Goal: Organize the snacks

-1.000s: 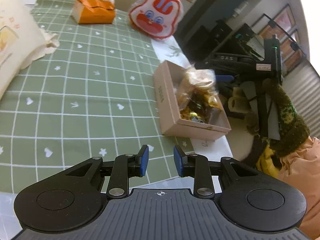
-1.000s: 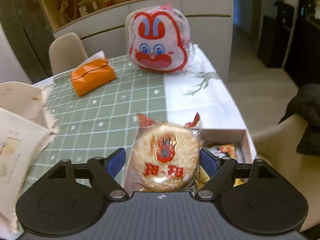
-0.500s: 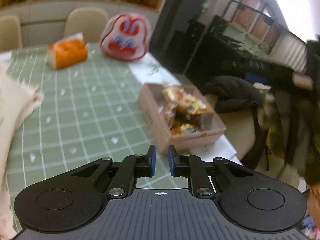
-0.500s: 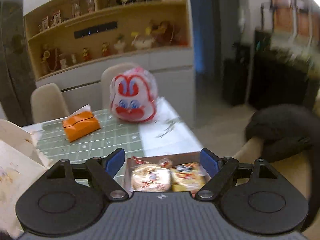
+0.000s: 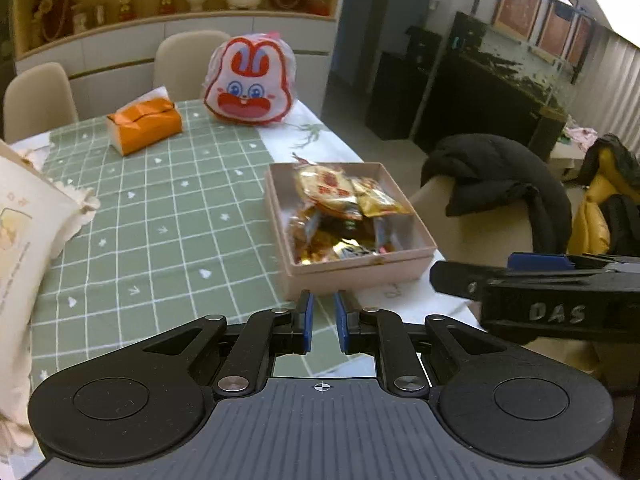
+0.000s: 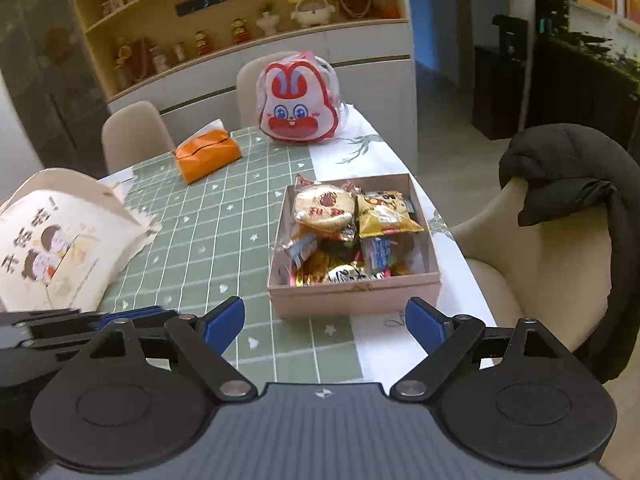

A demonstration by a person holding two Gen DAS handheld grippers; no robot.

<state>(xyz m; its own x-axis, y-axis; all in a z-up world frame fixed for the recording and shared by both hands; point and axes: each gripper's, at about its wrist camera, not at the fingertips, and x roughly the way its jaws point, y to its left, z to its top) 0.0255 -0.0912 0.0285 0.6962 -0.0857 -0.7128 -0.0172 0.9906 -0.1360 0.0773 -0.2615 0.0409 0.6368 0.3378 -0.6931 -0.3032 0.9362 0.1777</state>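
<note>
Left wrist view, reading left to right: a cream cloth bag (image 5: 24, 216) lay at the left edge of the table (image 5: 168, 216), on the green checked cloth. An orange tissue pack (image 5: 144, 124) sat at the far side, and a rabbit-face bag (image 5: 249, 84) stood upright to its right. My left gripper (image 5: 322, 318) hung above the near table edge with its jaws clenched and nothing between them. The pink box (image 5: 360, 270) rested just beyond, near the table's right edge, with the snacks (image 5: 340, 208) piled inside it. My right gripper (image 5: 540, 280) crossed the right side of this view, side-on.

Right wrist view, same order: the cloth bag (image 6: 60, 232) showed printed cartoon figures. My left gripper (image 6: 80, 320) appeared at the left margin. The tissue pack (image 6: 208, 156) and rabbit-face bag (image 6: 298, 106) kept the far side. My right gripper (image 6: 324, 320) was over the near table edge; its jaws were opening, released, with nothing between them. The box (image 6: 352, 296) lay just ahead, holding a round cracker pack (image 6: 324, 208) at the far left and a yellow packet (image 6: 384, 212) beside it. A black jacket (image 6: 568, 176) was draped over a beige chair (image 6: 532, 256) on the right.
</note>
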